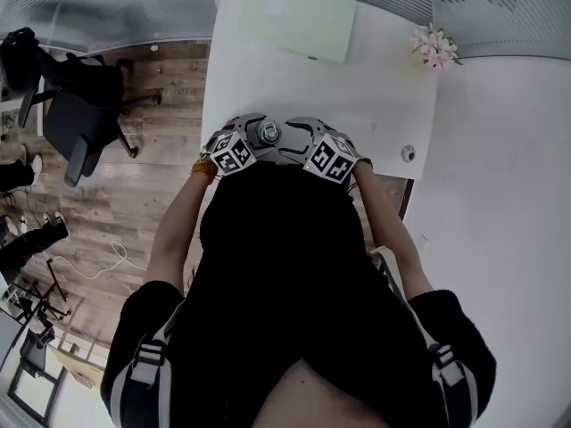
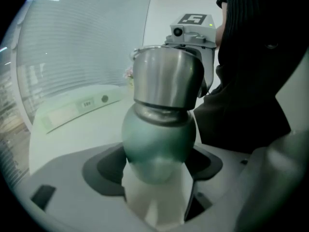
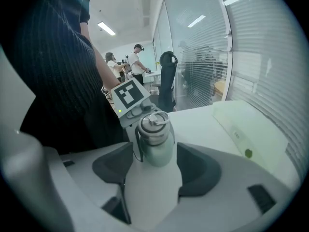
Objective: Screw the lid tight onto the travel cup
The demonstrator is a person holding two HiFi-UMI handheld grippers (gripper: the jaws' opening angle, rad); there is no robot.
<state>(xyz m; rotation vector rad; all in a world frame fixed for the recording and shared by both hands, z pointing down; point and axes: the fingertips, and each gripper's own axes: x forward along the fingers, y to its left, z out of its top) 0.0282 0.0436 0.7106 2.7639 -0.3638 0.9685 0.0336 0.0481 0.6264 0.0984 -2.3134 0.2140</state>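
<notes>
Head view: My left tool and my right tool meet at the travel cup. It is by the near edge of the white surface.
Left gripper view: My left tool is clenched on the cup's round green body. The shiny lid sits on top. My right tool is just behind it.
Right gripper view: My right tool is loose, with its jaws wide apart. The travel cup is between the tips, but the pads do not press on it.

One cup, one lid, two grippers (left gripper, right gripper), one table, one far mat, one flower bunch far right.
</notes>
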